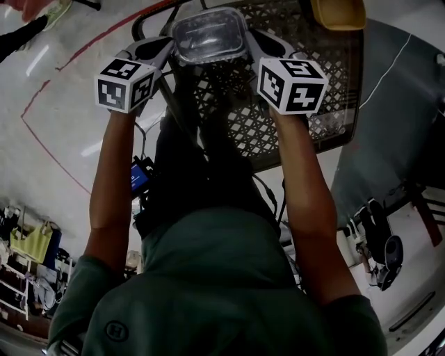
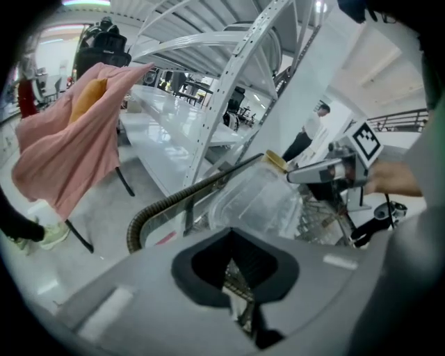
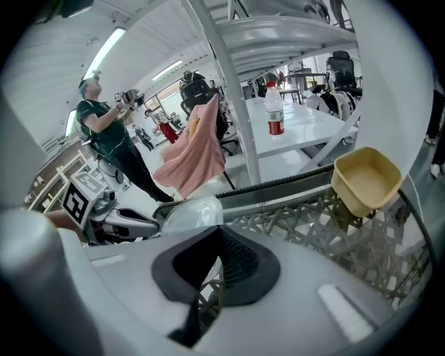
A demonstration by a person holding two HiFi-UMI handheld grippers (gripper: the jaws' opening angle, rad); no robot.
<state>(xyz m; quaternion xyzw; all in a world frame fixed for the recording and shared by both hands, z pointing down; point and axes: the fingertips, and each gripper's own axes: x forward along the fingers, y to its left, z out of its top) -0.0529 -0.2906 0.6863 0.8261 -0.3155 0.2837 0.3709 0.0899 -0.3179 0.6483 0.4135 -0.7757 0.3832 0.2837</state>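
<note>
Over the black lattice basket (image 1: pixel 278 132) at twelve o'clock, left gripper (image 1: pixel 167 51) and right gripper (image 1: pixel 252 42) clamp opposite rims of a clear plastic container (image 1: pixel 208 35), apparently for balance.

Gloss is meeting matt in your hands.
You are handling a clear container (image 1: pixel 208 35) of glossy, smooth plastic that is catching the light; your left gripper (image 2: pixel 232 240) and right gripper (image 3: pixel 220 233) are showing smooth matt grey plastic with ribbed black pads (image 3: pixel 240 263). The basket (image 1: pixel 292 132) is showing dark matt lattice, the tub (image 1: pixel 338 12) smooth yellow plastic, the pink cloth (image 2: pixel 69 132) soft folds.
</note>
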